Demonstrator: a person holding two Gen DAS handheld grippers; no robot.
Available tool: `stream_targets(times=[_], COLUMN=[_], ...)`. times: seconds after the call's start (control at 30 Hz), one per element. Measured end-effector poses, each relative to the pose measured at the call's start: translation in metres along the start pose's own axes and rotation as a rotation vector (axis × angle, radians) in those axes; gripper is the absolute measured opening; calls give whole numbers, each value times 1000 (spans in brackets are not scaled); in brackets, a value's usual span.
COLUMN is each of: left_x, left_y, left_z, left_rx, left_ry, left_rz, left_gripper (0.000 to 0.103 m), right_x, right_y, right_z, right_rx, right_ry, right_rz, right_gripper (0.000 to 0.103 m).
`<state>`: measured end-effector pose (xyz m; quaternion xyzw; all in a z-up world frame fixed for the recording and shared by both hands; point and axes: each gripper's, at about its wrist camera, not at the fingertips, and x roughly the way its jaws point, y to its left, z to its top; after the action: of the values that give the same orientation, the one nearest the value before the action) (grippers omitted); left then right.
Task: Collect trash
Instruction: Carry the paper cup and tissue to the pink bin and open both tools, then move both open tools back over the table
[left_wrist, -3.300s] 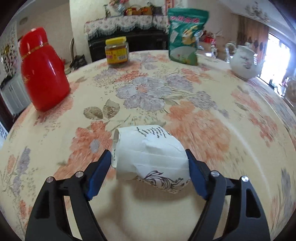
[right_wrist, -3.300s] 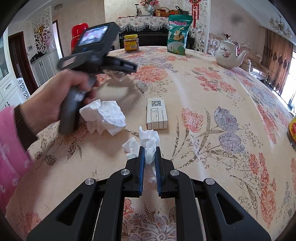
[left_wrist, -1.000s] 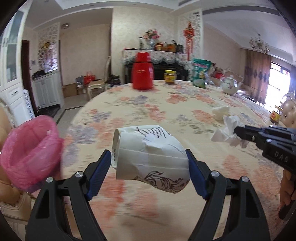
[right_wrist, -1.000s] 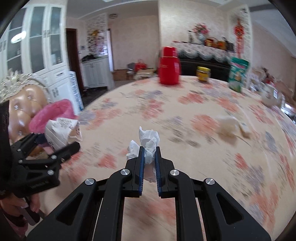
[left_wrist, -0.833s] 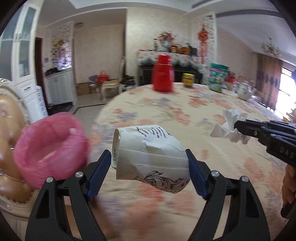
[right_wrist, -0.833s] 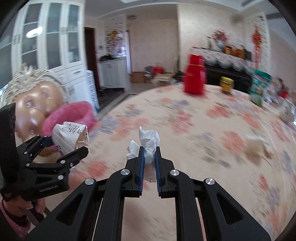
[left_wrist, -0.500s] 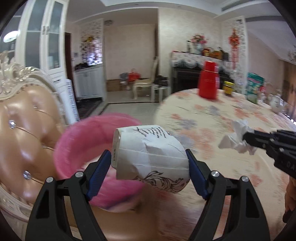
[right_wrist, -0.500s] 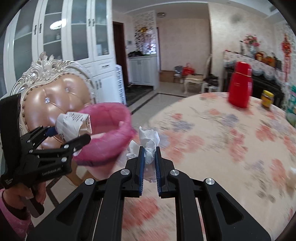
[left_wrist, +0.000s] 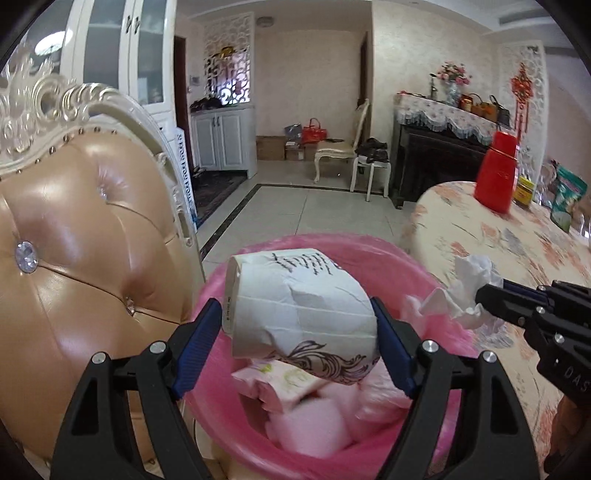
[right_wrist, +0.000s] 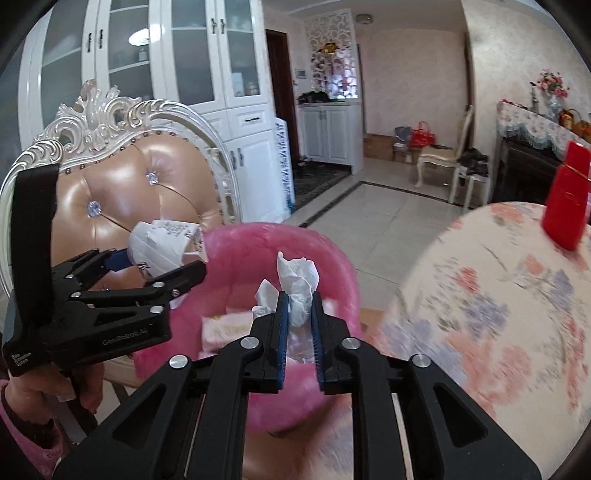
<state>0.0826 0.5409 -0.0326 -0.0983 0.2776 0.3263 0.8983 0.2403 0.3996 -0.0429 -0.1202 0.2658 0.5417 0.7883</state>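
With my left gripper (left_wrist: 299, 332) clamping the cup (left_wrist: 299, 306) and my right gripper (right_wrist: 298, 314) pinching the tissue (right_wrist: 297, 286) above the bin (left_wrist: 369, 251), releasing well inside its rim seemed wisest.

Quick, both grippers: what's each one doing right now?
Left gripper: shut on the crumpled paper cup, over the pink bin.
Right gripper: shut on the tissue wad.

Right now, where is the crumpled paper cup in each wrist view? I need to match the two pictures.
Left wrist: the crumpled paper cup sits at centre, clamped between the left gripper fingers, over the pink bin.
Right wrist: the cup is at centre-left, in the same gripper, near the bin's left rim.
Shared landmark: the red thermos on the table at right.
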Motion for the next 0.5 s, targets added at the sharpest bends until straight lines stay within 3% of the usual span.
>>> stream_targets(times=[0.07,0.1,0.13,0.33,0.37,0.5], left_x=[4,5,5,-23,-32,-61], left_y=[7,12,14,15,12,-6], left_z=[2,2,3,-5,-8,-24], left_rx=[-5,-15,-24,-37,-46,-57], left_ry=[-1,3,3,-36,-48,-83], left_rz=[12,18,18,51,54,52], left_gripper=[79,79,79,87,93,98], right_x=[10,12,11,-24,-36,-85], right_y=[3,3,1,-19,-25,-46], right_z=[2,1,-1,-20,-25,-49], right_rx=[-10,-9,1,34,46,59], right_ry=[15,18,6,-27,-35,-60], right_rz=[21,29,43,42,41,-29], right_gripper=[35,59,72,72,72,72])
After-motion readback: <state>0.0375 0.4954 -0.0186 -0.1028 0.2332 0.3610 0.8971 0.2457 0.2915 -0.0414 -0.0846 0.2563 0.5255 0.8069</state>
